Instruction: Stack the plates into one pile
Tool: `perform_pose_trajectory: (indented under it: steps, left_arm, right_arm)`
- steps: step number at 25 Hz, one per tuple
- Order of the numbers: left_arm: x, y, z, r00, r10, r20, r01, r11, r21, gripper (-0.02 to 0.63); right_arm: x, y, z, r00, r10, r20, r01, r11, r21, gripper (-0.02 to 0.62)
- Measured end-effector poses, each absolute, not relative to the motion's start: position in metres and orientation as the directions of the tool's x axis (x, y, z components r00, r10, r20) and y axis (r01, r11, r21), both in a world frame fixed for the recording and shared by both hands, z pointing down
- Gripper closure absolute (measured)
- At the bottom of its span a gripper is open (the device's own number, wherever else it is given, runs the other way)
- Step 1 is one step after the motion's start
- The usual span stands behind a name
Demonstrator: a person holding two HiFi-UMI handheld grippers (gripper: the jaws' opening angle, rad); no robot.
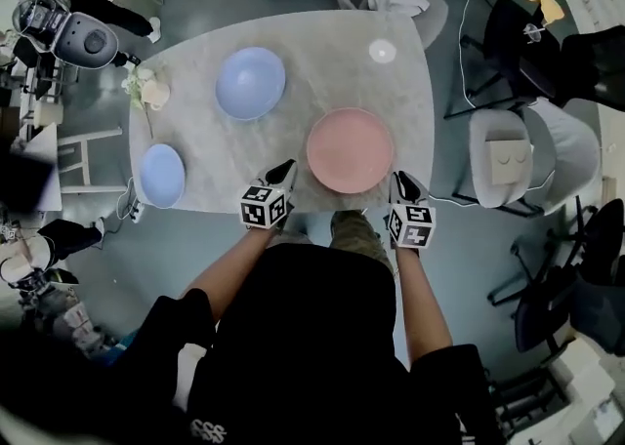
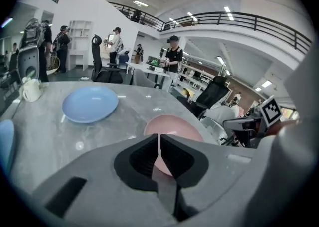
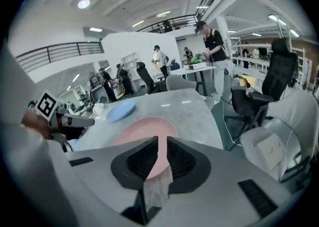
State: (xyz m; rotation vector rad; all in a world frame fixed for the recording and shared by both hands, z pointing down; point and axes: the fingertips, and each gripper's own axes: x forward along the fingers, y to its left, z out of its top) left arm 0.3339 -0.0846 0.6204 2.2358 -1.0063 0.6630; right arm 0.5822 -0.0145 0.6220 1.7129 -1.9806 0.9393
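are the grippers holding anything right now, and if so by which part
Nothing is held: the left gripper and the right gripper are both shut and empty, one at each side of the pink plate.

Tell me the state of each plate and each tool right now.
pink plate, right side up, alone, nothing stacked on it
large blue plate, right side up, alone, unstacked
small blue plate, right side up, alone, unstacked
left tool, shut, empty
right tool, shut, empty
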Motion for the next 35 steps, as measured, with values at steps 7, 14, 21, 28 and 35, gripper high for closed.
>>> perform_pose_trajectory:
  steps: [7, 14, 21, 28, 35]
  left_arm:
    - [0.337, -0.102, 0.665, 0.521, -0.475, 0.71, -0.842, -0.424, 0.334, 0.583]
    - [0.349, -0.106, 0.717, 0.471, -0.421, 0.775, -0.877, -0.319, 0.359, 0.515]
    - [0.348, -0.095, 0.745, 0.489, -0.366, 0.792, -0.868, -0.291, 0.402, 0.503]
    - [0.356, -0.095, 0.753, 0.506, -0.352, 0.787, -0.86, -0.267, 0.434, 0.536]
    - [0.345, -0.089, 0.747, 0.5, -0.381, 0.778, -0.866, -0.203, 0.457, 0.551]
  right_arm:
    - [0.579, -0.04, 0.68, -0.271, -0.589, 0.761, -0.962, 0.137, -0.237, 0.509]
    - [0.591, -0.052, 0.73, -0.341, -0.496, 0.798, -0.925, 0.027, -0.378, 0.509]
    - [0.584, -0.056, 0.746, -0.383, -0.439, 0.813, -0.917, 0.075, -0.391, 0.509]
    - [0.579, -0.054, 0.75, -0.403, -0.419, 0.813, -0.908, 0.07, -0.414, 0.518]
    - [0.569, -0.052, 0.742, -0.405, -0.422, 0.811, -0.908, 0.085, -0.41, 0.52]
